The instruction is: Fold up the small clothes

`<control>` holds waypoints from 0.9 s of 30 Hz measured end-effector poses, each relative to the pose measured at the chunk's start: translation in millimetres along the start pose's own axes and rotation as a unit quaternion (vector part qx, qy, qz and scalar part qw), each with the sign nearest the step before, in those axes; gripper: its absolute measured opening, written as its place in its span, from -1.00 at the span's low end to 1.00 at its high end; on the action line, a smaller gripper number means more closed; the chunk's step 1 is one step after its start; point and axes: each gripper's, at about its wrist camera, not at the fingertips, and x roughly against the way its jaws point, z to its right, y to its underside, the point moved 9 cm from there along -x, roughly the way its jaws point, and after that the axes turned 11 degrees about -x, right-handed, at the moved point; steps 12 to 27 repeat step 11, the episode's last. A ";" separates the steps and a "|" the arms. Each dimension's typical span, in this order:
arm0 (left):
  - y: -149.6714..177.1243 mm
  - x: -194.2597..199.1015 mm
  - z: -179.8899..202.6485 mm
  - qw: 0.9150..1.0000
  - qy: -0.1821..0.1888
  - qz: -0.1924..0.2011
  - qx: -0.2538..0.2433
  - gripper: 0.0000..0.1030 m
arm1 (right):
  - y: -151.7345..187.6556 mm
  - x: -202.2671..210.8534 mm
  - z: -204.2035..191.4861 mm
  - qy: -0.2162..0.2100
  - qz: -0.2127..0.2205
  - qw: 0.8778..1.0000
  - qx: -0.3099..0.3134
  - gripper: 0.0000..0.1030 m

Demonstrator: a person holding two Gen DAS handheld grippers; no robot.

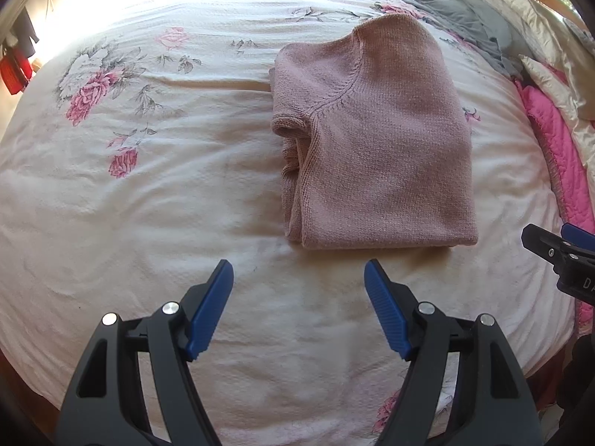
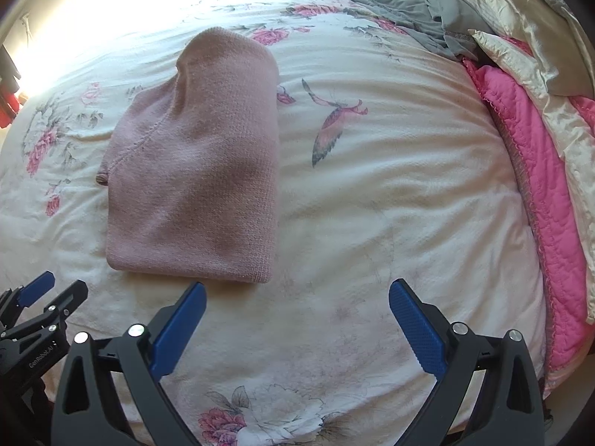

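Observation:
A dusty-pink knitted sweater [image 1: 375, 148] lies folded into a compact rectangle on the flowered bedspread [image 1: 148, 186]; in the right wrist view the sweater [image 2: 200, 171] sits left of centre. My left gripper [image 1: 298, 271] is open, hovering just short of the sweater's near edge, nothing between its blue pads. My right gripper [image 2: 297, 293] is open too, its left pad close to the sweater's near right corner. Each gripper shows in the other's view: the right gripper [image 1: 557, 249] at the right edge, the left gripper [image 2: 52, 290] at the lower left.
Grey bedding [image 2: 394, 3] is bunched at the far end of the bed. Cream pillows [image 2: 520, 26] and a bright pink quilt [image 2: 539, 171] run along the right side. Bare bedspread lies left of the sweater and in front of both grippers.

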 end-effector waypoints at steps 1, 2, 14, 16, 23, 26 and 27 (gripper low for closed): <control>0.2 -0.3 0.3 1.000 0.000 0.000 0.000 0.41 | 0.5 -0.2 0.4 0.000 0.000 1.000 -0.002 0.92; 0.2 -0.2 0.5 1.000 0.001 0.000 0.000 0.41 | 0.5 -0.6 0.9 0.000 -0.001 1.000 -0.003 0.92; 0.6 -0.4 2.5 1.000 0.003 -0.001 -0.001 0.41 | -0.1 0.0 3.5 -0.002 -0.002 1.000 -0.010 0.92; 0.6 -0.4 2.5 1.000 0.003 -0.001 -0.001 0.41 | -0.1 0.0 3.5 -0.002 -0.002 1.000 -0.010 0.92; 0.6 -0.4 2.5 1.000 0.003 -0.001 -0.001 0.41 | -0.1 0.0 3.5 -0.002 -0.002 1.000 -0.010 0.92; 0.6 -0.4 2.5 1.000 0.003 -0.001 -0.001 0.41 | -0.1 0.0 3.5 -0.002 -0.002 1.000 -0.010 0.92; 0.6 -0.4 2.5 1.000 0.003 -0.001 -0.001 0.41 | -0.1 0.0 3.5 -0.002 -0.002 1.000 -0.010 0.92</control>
